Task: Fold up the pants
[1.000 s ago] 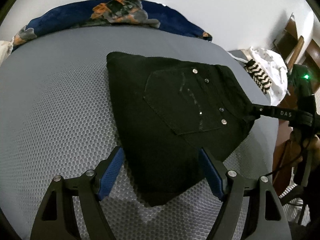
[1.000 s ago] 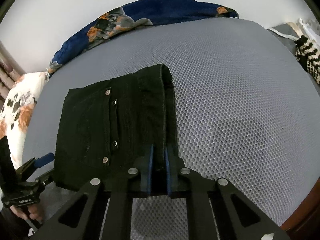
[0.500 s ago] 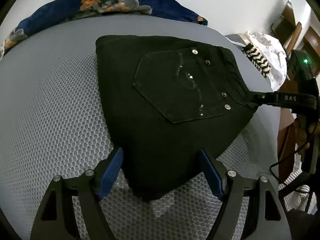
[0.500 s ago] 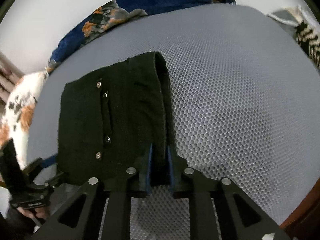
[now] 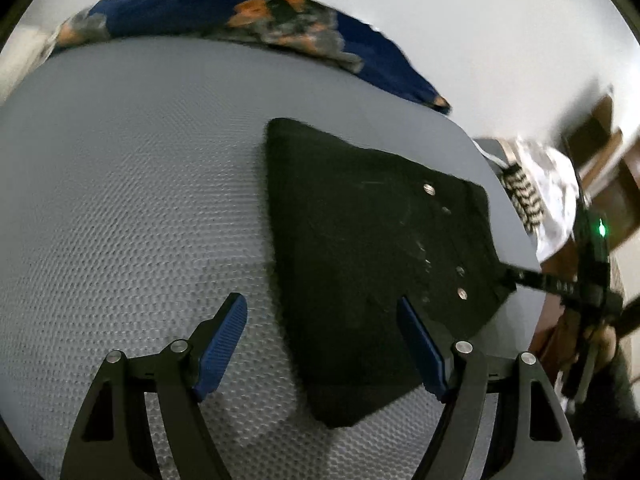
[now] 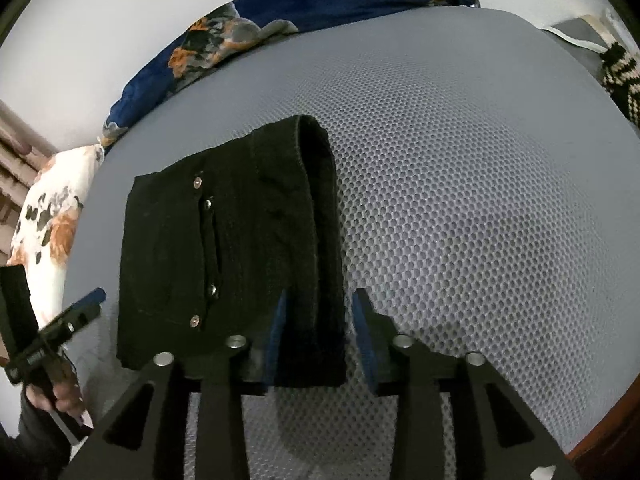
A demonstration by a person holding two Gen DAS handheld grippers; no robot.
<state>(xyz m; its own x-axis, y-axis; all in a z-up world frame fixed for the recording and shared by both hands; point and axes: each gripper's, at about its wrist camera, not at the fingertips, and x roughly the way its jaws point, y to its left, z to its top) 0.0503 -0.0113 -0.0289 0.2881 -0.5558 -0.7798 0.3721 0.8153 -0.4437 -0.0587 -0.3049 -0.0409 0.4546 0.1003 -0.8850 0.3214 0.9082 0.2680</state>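
Observation:
The black pants (image 5: 372,256) lie folded into a compact stack on the grey mesh mattress (image 5: 132,216), back pocket with silver rivets on top. My left gripper (image 5: 322,344) is open and empty, its blue pads (image 5: 224,340) just above the mattress at the stack's near corner. In the right wrist view the pants (image 6: 224,240) show their folded edge. My right gripper (image 6: 320,320) has its jaws apart around that edge, no longer pinching it. It also shows in the left wrist view (image 5: 516,276) at the stack's right corner.
A dark blue floral blanket (image 5: 248,20) lies along the mattress's far edge by the white wall. A floral pillow (image 6: 48,216) sits at the left. A black-and-white striped cloth (image 5: 524,196) and white fabric lie off the right side, near wooden furniture.
My right gripper has opened and let go of the folded edge it was pinching. My left gripper has shifted left and back off the stack, staying open.

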